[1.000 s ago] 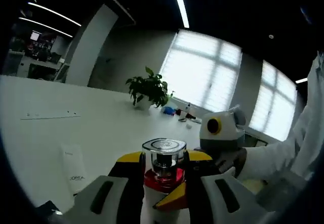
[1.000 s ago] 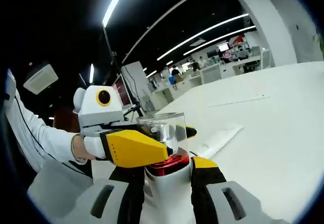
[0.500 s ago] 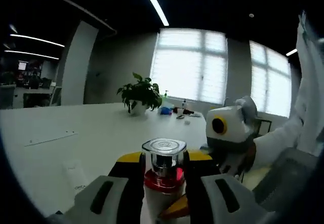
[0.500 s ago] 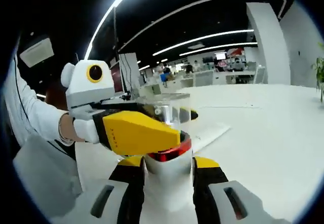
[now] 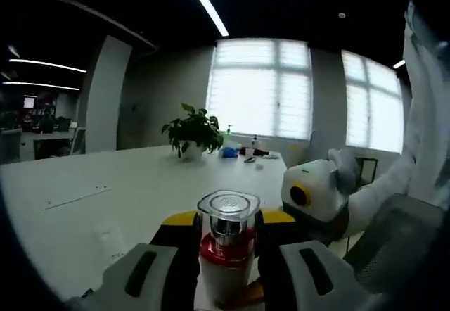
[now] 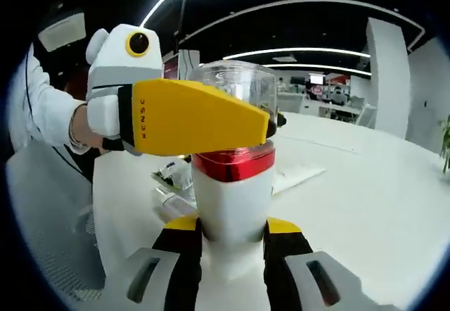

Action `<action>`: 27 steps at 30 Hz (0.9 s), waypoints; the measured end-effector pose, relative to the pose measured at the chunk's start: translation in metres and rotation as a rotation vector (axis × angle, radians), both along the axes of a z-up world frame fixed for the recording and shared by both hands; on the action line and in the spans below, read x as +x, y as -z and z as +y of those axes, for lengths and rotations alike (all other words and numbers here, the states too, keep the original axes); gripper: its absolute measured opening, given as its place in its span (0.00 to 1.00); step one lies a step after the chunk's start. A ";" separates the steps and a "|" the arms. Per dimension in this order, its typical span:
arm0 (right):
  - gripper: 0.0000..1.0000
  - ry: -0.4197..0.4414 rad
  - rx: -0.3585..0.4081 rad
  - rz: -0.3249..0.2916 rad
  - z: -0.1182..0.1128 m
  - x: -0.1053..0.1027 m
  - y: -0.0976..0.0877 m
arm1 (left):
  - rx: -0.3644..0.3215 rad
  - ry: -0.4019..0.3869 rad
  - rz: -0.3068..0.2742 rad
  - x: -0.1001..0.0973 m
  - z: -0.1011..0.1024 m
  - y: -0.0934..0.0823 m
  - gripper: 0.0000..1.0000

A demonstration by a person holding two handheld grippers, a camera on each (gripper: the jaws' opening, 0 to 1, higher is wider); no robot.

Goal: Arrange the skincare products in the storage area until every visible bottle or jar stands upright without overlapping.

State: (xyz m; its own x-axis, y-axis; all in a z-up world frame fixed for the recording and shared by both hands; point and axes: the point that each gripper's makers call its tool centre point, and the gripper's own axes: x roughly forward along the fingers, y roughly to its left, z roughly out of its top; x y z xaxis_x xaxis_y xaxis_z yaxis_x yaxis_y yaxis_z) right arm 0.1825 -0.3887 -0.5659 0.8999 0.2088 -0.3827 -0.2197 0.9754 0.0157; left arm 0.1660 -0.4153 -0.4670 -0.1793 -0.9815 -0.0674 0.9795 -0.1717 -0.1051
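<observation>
Left gripper (image 5: 226, 244), left gripper view: yellow-tipped jaws closed on the white plastic bottle with red metallic collar and clear square cap (image 5: 226, 251), gripping approx. at collar/neck level. Bottle upright in view, held above the white table (image 5: 105, 184), cap top facing cam.

Right gripper (image 6: 231, 235), right gripper view: jaws clamped on the lower white body of same bottle (image 6: 233, 184), one jaw each side, both touching. Left gripper's yellow jaw (image 6: 197, 117) crosses in front of the clear cap just above red collar; a white-gloved hand (image 6: 105, 117) holds that gripper from view's left, white sleeve behind.

Bottle thus held by both grippers at once: right on body, left at cap/neck. Contact betw. bottle base and table: cannot tell, base hidden by jaws.

Bkgd, left gripper view:
- potted green plant (image 5: 191, 131) on far part of table, near windows
- small items beside it, too small to ID
- flat white tube (image 5: 112, 243) lying on table left of jaws
- right gripper's body at view's right w/ white sleeve.

Right gripper view: flat white packs lie on table behind bottle.
</observation>
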 end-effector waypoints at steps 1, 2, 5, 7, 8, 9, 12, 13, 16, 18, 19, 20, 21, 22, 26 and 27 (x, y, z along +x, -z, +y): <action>0.25 -0.005 -0.011 -0.001 -0.003 0.002 0.000 | 0.002 0.003 -0.009 0.000 -0.001 0.000 0.26; 0.25 -0.015 -0.044 -0.001 -0.006 0.003 0.001 | 0.005 0.015 -0.035 -0.002 -0.001 0.001 0.26; 0.25 -0.024 -0.044 -0.001 -0.010 0.007 0.000 | 0.004 0.007 -0.038 0.004 -0.004 0.000 0.26; 0.25 -0.026 -0.044 -0.010 -0.013 0.011 0.000 | 0.002 0.003 -0.040 0.008 -0.007 0.000 0.26; 0.25 -0.029 -0.040 -0.015 -0.014 0.013 0.000 | 0.002 0.000 -0.040 0.010 -0.008 0.000 0.26; 0.25 -0.039 -0.040 -0.026 -0.015 0.016 0.000 | -0.001 -0.005 -0.046 0.013 -0.009 0.000 0.26; 0.25 -0.076 -0.036 -0.047 -0.017 0.023 0.000 | -0.003 -0.014 -0.032 0.022 -0.010 -0.002 0.26; 0.25 -0.086 -0.036 -0.051 -0.017 0.025 -0.001 | -0.003 -0.016 -0.034 0.024 -0.011 -0.002 0.26; 0.25 -0.096 -0.041 -0.050 -0.021 0.032 0.000 | 0.013 -0.025 -0.051 0.028 -0.013 -0.005 0.27; 0.26 -0.100 -0.043 -0.049 -0.025 0.036 -0.001 | 0.026 -0.029 -0.081 0.032 -0.016 -0.005 0.26; 0.26 -0.099 -0.036 -0.047 -0.026 0.038 0.000 | 0.028 -0.025 -0.096 0.033 -0.017 -0.006 0.25; 0.26 -0.100 -0.029 -0.044 -0.027 0.039 0.000 | 0.033 -0.030 -0.100 0.033 -0.018 -0.006 0.26; 0.26 -0.097 -0.026 -0.042 -0.028 0.040 0.000 | 0.026 -0.032 -0.099 0.034 -0.019 -0.008 0.25; 0.26 -0.097 -0.029 -0.041 -0.028 0.039 0.000 | 0.025 -0.030 -0.094 0.035 -0.020 -0.009 0.25; 0.26 -0.090 -0.028 -0.041 -0.030 0.040 0.001 | 0.024 -0.033 -0.099 0.035 -0.019 -0.007 0.26; 0.26 -0.089 -0.028 -0.041 -0.030 0.040 0.001 | 0.026 -0.035 -0.097 0.035 -0.019 -0.008 0.26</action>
